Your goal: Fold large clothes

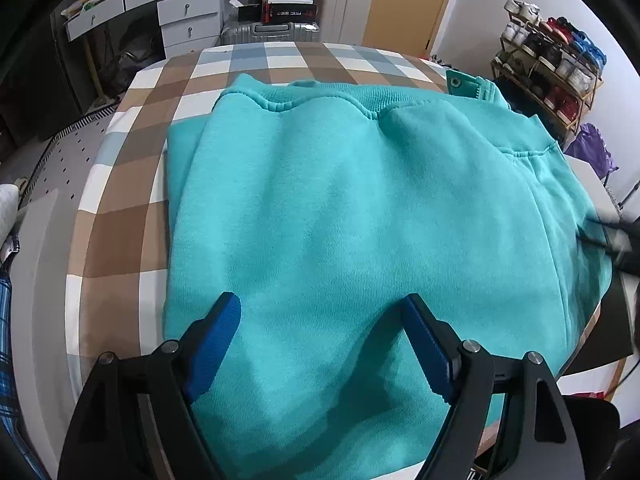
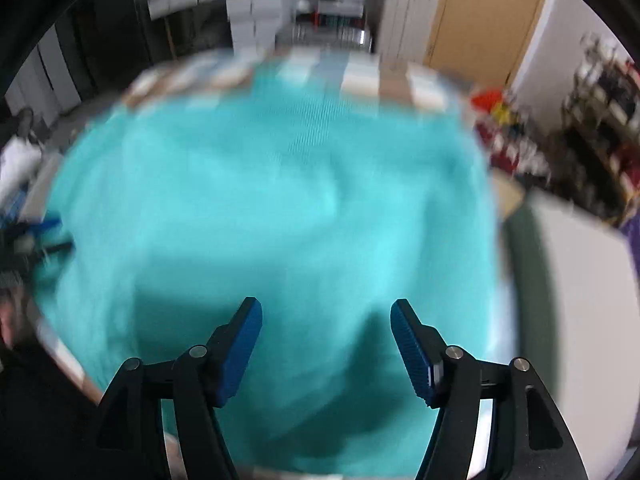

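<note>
Your left gripper sits closest in the left wrist view, blue fingers spread wide with nothing pinched between them, just hovering over the near part of the teal sweatshirt; that sweatshirt lies folded on the desk with the checked cloth, ribbed hem along the far side, a snap placket poking out at the far right corner; brown and white checks show bare to the left and far side of it. Your right gripper is the same deal in its own view; fingers parted, nothing caught in them, teal fabric underneath; that view is badly smeared, so don't trust it for fine detail. Off the desk there's a white drawer unit far left, a silver suitcase behind the far edge, and a shoe rack far right.
</note>
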